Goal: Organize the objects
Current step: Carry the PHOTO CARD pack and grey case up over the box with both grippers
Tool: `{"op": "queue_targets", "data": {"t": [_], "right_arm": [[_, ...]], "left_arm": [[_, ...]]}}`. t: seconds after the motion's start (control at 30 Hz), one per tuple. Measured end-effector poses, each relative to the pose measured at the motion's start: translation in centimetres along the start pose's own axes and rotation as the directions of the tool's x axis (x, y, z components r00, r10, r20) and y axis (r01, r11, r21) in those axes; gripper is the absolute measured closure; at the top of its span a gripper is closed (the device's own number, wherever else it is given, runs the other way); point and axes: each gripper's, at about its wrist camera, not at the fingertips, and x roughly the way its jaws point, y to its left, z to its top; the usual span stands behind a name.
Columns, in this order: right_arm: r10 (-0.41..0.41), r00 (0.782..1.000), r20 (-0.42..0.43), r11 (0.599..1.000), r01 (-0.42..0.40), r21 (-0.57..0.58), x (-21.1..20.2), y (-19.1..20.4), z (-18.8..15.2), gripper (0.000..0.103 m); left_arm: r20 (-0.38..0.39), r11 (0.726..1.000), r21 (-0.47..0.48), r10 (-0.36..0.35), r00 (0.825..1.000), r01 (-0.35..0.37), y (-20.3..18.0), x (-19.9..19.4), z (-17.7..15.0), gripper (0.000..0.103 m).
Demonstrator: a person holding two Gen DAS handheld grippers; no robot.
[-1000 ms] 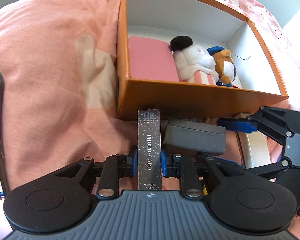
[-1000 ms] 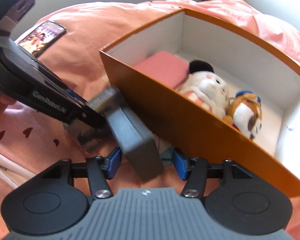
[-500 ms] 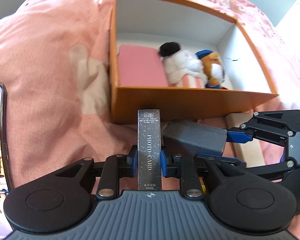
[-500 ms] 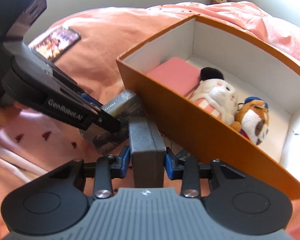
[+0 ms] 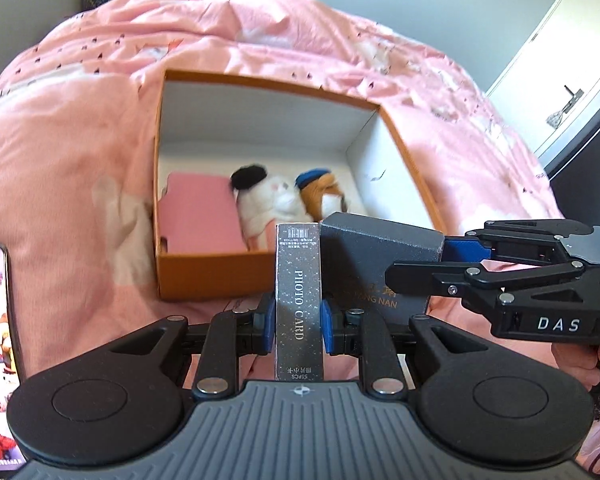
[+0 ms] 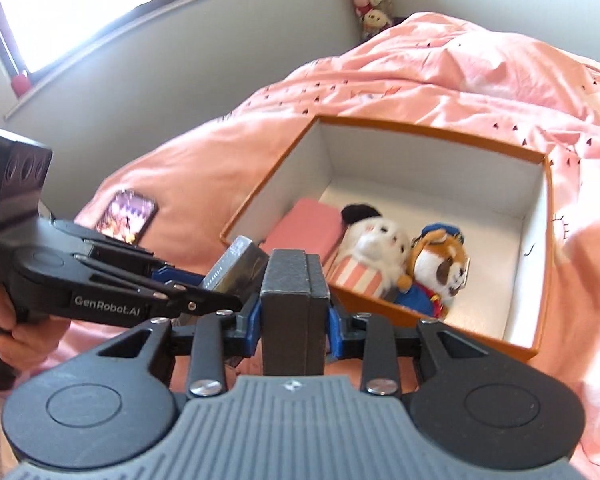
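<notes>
My left gripper (image 5: 298,318) is shut on a silver box (image 5: 299,296) printed "PHOTO CARD", held upright. My right gripper (image 6: 294,320) grips a dark grey box (image 6: 292,284) on end, its jaws still closing, the blue pads (image 6: 334,332) against the box's sides. Both boxes hang side by side above the pink bedding, just in front of the orange storage box (image 5: 260,80). In the left wrist view the right gripper (image 5: 440,260) reaches in from the right with the grey box (image 5: 380,240). The right wrist view shows the left gripper (image 6: 204,284) holding the silver box (image 6: 240,262).
Inside the orange box (image 6: 420,126) lie a pink flat case (image 5: 200,212), a white plush (image 5: 268,200) and a brown plush (image 5: 320,192); its far right half is bare. A lit phone (image 6: 128,216) lies on the bedding to the left. A hand (image 6: 8,328) grips the left tool.
Both grippers have risen with their boxes, so the orange box looks lower and farther. The right gripper closed on the grey box and turned it upright.
</notes>
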Motion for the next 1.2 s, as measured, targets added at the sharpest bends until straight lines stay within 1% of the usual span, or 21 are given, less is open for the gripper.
{"op": "queue_targets", "data": {"t": [0.13, 0.3, 0.43, 0.63, 0.73, 0.87, 0.93, 1.03, 1.1, 1.2], "right_arm": [[0.002, 0.999, 0.046, 1.000, -0.003, 0.027, -1.2, -0.7, 1.3, 0.068], [-0.010, 0.996, 0.089, 0.998, 0.004, 0.057, -1.8, -1.6, 3.0, 0.068], [-0.022, 0.994, 0.107, 0.996, 0.013, 0.089, -1.1, -2.6, 4.2, 0.068], [-0.008, 0.993, 0.119, 0.988, -0.010, 0.154, 0.8, -4.7, 6.8, 0.068], [0.013, 0.993, 0.114, 0.978, -0.037, 0.207, 2.1, -6.2, 8.4, 0.068], [0.034, 0.994, 0.102, 0.962, -0.060, 0.265, 4.3, -8.4, 10.4, 0.068], [0.025, 0.996, 0.089, 0.958, -0.050, 0.282, 5.6, -9.4, 11.5, 0.068], [0.020, 0.998, 0.063, 0.947, -0.039, 0.318, 7.4, -11.1, 12.4, 0.068], [0.044, 0.999, 0.030, 0.941, -0.052, 0.334, 8.6, -12.1, 12.7, 0.068], [0.115, 0.993, -0.029, 0.919, -0.096, 0.381, 11.1, -13.6, 13.0, 0.068]], "left_arm": [[0.049, 1.000, 0.001, -0.002, 0.999, 0.002, -0.4, -0.5, 1.3, 0.078], [0.095, 1.000, -0.026, -0.007, 0.995, 0.009, -0.2, -0.2, 3.1, 0.078], [0.121, 0.999, -0.039, -0.001, 0.993, 0.006, 0.2, 0.4, 4.6, 0.078], [0.136, 0.998, -0.061, 0.002, 0.991, 0.006, 1.5, 1.3, 7.4, 0.078], [0.146, 0.998, -0.064, 0.007, 0.989, 0.003, 2.3, 1.7, 9.2, 0.078], [0.153, 0.997, -0.061, 0.048, 0.987, -0.040, 3.1, 2.6, 11.5, 0.078], [0.139, 0.997, -0.060, 0.049, 0.989, -0.041, 3.6, 3.5, 12.6, 0.078], [0.097, 0.996, -0.077, 0.049, 0.994, -0.042, 4.4, 5.5, 13.7, 0.078], [0.072, 0.994, -0.082, 0.072, 0.995, -0.066, 4.9, 7.0, 14.1, 0.078], [0.056, 0.992, -0.090, 0.089, 0.995, -0.083, 5.6, 8.3, 14.5, 0.078]]}}
